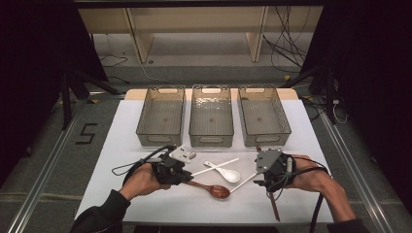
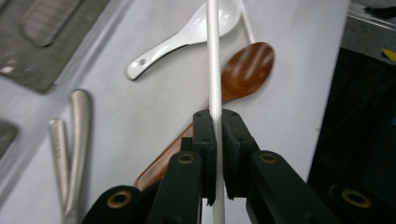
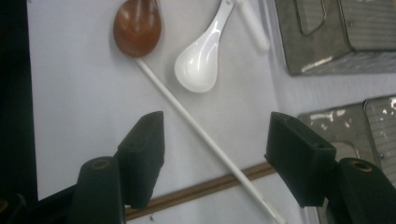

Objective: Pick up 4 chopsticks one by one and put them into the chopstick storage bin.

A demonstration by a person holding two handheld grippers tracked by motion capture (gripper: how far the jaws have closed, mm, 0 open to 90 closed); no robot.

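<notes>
**White chopstick clamped in the left claw, right claw spread open**

A thin white chopstick (image 2: 214, 60) is gripped by the left claw (image 1: 187, 175), whose jaws are pressed tight against it on both sides. In the high view the stick is seen reaching from that claw towards the middle of the desk (image 1: 126, 126), above a white soup spoon (image 1: 224, 172) and a brown wooden spoon (image 1: 214, 190) that lie side by side. The right claw (image 1: 260, 180) is held with its jaws wide apart and nothing pressed between them; a second white chopstick (image 3: 205, 135) lies on the desk beneath the gap, crossing a brown chopstick (image 3: 201, 189). Two metal handles (image 2: 70, 140) lie to the left in the left gripper view. Three grey baskets (image 1: 211, 116) stand in a row at the far side.
</notes>
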